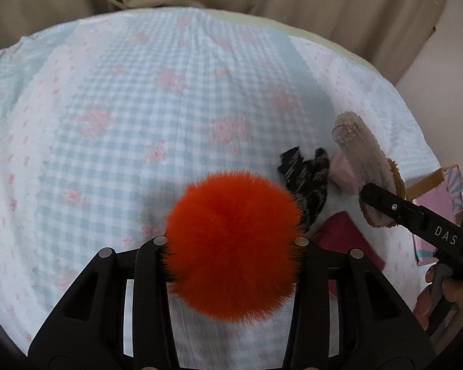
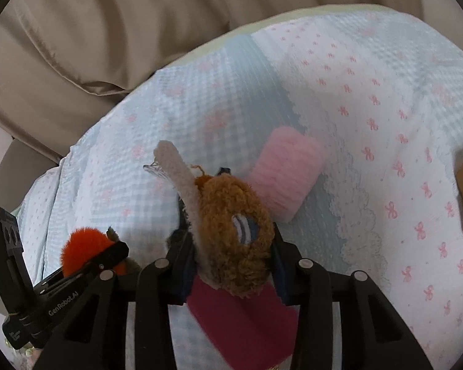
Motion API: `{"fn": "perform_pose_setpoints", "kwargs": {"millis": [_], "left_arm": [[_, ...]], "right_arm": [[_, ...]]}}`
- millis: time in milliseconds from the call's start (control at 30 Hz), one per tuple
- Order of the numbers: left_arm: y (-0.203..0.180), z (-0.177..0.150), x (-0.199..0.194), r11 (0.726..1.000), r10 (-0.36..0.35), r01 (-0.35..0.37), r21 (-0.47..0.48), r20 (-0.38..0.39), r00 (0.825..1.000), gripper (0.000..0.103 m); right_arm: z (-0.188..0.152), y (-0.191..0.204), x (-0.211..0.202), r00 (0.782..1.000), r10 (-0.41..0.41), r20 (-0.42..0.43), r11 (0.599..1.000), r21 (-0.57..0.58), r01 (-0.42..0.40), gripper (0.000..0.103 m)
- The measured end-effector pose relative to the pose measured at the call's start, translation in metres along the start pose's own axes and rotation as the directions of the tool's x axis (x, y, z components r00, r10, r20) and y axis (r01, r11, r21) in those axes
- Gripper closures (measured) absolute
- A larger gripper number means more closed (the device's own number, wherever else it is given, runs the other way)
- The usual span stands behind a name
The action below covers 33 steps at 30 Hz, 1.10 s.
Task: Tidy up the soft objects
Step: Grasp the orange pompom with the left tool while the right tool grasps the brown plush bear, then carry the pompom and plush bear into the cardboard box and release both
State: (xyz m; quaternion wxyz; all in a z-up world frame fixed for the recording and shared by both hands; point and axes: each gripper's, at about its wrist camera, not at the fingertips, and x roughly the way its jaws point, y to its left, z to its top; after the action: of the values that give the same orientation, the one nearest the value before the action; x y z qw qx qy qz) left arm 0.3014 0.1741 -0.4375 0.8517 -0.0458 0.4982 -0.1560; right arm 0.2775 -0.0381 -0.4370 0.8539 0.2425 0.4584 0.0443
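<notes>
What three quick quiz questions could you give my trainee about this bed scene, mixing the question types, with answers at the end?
1. True or false: the left claw is shut on the orange pompom.
2. Multiple choice: what does the right claw hold? A) the pink roll B) the brown fuzzy toy C) the dark red cloth
3. Fill in: the black patterned cloth lies on the checked ____.

Key: 1 true; 2 B; 3 bedsheet.
</notes>
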Motion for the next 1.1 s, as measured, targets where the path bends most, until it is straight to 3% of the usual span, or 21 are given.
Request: {"fn": "perform_pose_setpoints", "kwargs": {"millis": [200,467,700,933,1100], "left_arm": [[-0.014,0.013,-0.042,1.0,0.017,-0.017,-0.002,0.046,0.999,0.067],[-0.046,0.026,-0.137,0.999,0.048,-0.045,-0.027,0.132,0.99,0.067],[-0.097,0.029,-0.22,0.997,0.07,-0.071,-0.001,0.199,0.977,0.067],[-0.165,0.016,-0.279,0.998,0.068,-0.069,-0.002,0.237,0.969,0.067],[-0.218,0.01,-0.301,0.998,0.056,-0.059,0.005,0.259,0.964,0.067]], "right_arm": [[0.009,0.017,-0.047,0.999,0.005,0.043,1.0,-0.02,-0.004,0.065],[0.023,0.04,-0.141,0.994,0.005,0.105,0.998,-0.066,0.001,0.065],[0.029,0.045,-0.227,0.99,0.001,0.144,0.995,-0.103,0.014,0.065],[0.03,0.026,-0.306,0.984,-0.006,0.178,0.988,-0.153,0.033,0.065],[0.032,-0.01,-0.355,0.98,-0.017,0.196,0.984,-0.168,0.051,0.065]]}}
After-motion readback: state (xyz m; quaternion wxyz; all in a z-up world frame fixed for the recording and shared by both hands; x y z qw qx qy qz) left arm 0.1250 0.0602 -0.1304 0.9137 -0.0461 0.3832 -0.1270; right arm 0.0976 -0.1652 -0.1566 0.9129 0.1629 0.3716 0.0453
